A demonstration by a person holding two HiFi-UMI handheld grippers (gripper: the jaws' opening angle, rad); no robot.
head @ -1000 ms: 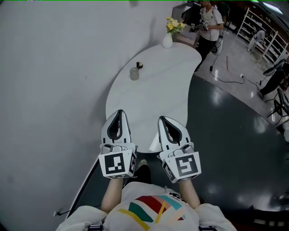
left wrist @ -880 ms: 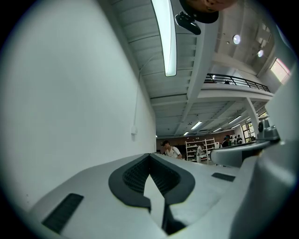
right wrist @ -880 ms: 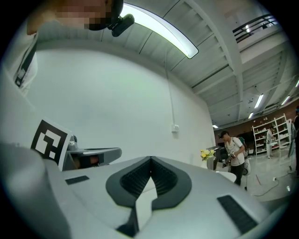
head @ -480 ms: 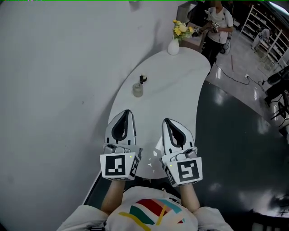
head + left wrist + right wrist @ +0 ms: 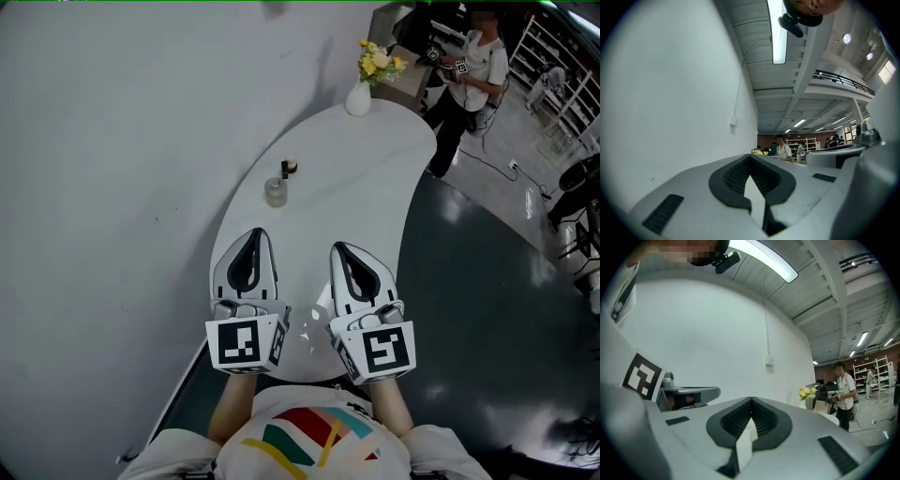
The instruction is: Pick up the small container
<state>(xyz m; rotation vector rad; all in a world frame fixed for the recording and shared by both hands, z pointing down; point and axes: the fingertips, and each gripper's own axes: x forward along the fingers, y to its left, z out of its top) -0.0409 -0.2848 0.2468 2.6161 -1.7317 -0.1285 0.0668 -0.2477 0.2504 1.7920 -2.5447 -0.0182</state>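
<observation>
Two tools, left gripper (image 5: 251, 234) and right gripper (image 5: 337, 248), are hovering over the table's (image 5: 356, 187) near end, jaws pressed together, empty. The small container (image 5: 276, 193), seemingly glass, is standing near the table's left edge.

The head view looks steeply down from above the person's chest onto the white kidney-shaped table top (image 5: 356, 187), with the left gripper (image 5: 251, 234) and the right gripper (image 5: 338, 248) close under the lens and the plain white wall (image 5: 103, 169) on its left. Each gripper view sits low just behind its own jaws and faces level along them down the room. All three views share the white vase of yellow flowers (image 5: 359, 94) at the table's far end and the standing person in a white shirt (image 5: 473, 80) beyond it; each gripper view also catches the other gripper at its edge
</observation>
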